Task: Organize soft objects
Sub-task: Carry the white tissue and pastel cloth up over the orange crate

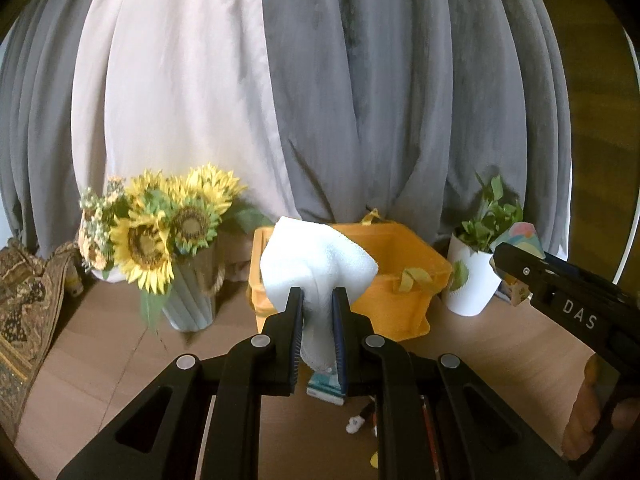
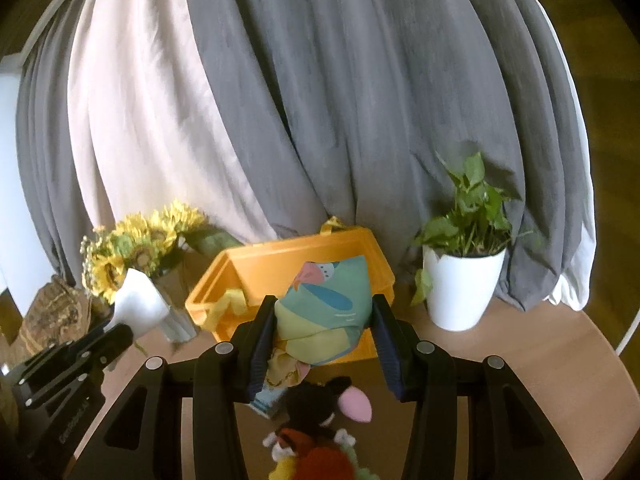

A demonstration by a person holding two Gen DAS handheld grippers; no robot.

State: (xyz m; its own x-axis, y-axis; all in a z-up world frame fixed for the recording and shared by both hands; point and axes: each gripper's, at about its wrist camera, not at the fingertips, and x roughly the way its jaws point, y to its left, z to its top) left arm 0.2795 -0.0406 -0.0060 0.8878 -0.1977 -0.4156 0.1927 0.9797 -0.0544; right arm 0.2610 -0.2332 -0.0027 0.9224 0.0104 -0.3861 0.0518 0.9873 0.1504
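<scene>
My left gripper is shut on a white fluffy cloth, which fans out above the fingertips and hangs down between them, held up in front of the orange bin. In the right wrist view that cloth and the left gripper show at the left. My right gripper is shut on a bundled pastel cloth printed with a cartoon figure, lifted just before the orange bin. A black, pink and red plush toy lies on the table below it. The right gripper's body enters the left wrist view from the right.
A vase of sunflowers stands left of the bin and a white pot with a green plant stands right of it. Grey and pale curtains hang behind. A patterned fabric lies at the far left. A small blue-white item lies under the left gripper.
</scene>
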